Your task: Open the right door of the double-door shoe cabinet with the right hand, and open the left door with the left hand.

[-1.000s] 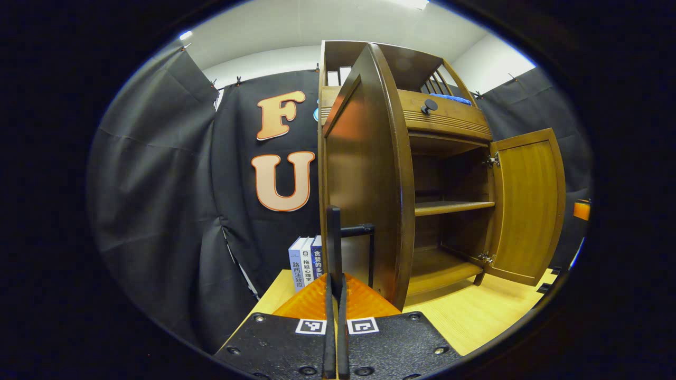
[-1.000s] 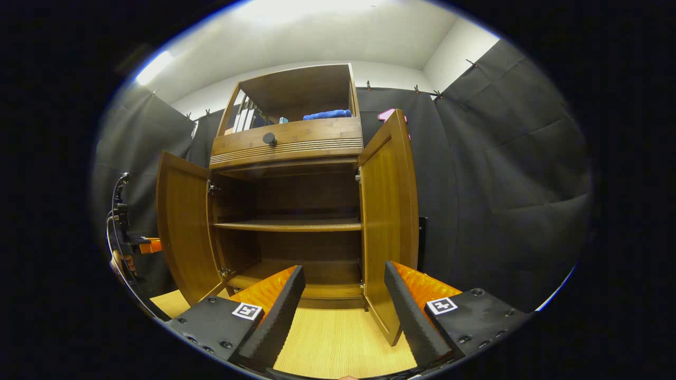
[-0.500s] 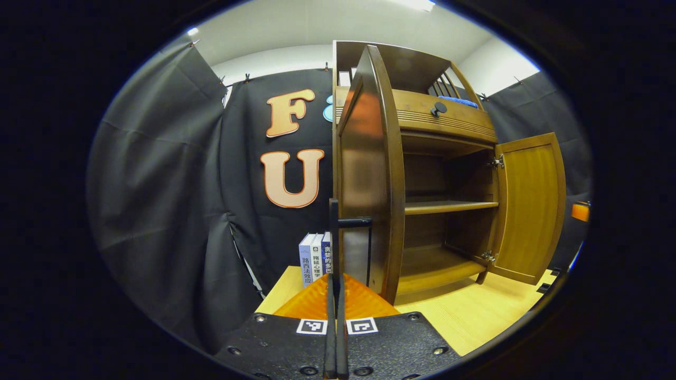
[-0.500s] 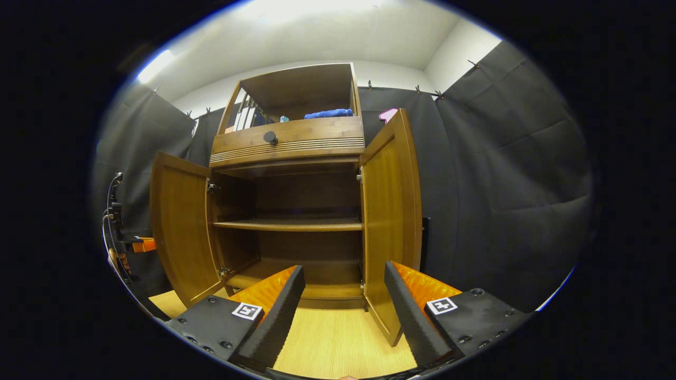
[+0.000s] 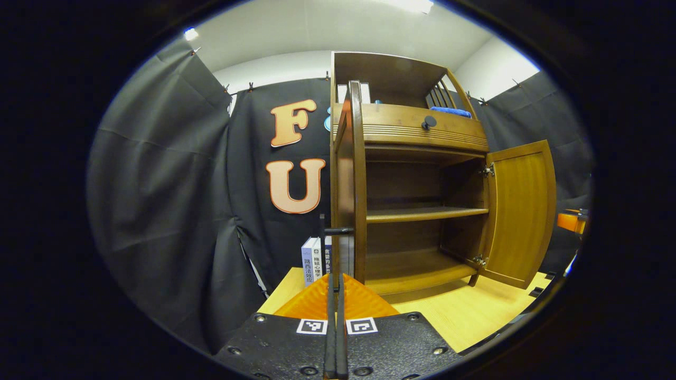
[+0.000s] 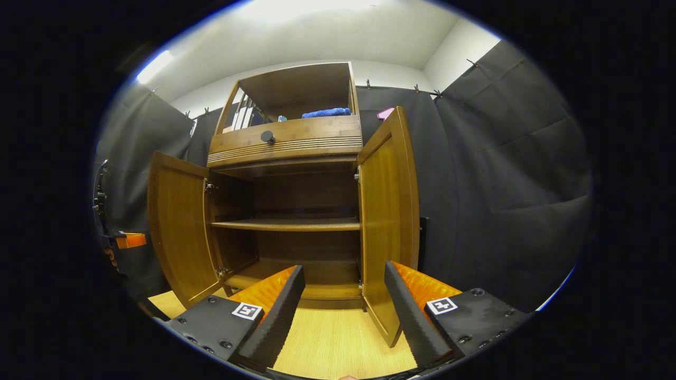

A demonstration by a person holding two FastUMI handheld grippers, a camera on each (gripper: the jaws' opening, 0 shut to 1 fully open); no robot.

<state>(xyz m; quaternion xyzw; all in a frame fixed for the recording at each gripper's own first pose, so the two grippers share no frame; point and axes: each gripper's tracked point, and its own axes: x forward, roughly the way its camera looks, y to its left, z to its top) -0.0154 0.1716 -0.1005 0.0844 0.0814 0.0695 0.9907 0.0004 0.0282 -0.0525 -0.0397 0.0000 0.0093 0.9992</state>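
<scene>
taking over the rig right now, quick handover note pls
Left gripper: shut, apparently clamped on the black handle of the left door.
Right gripper: open, holding nothing, in front of the shoe cabinet, near the lower edge of the right door.
Done: both doors stand swung wide, and the inner shelves are in plain sight.
Left: probably just release the handle and draw both grippers back. Widen the left door first only if more opening is wanted.
</scene>
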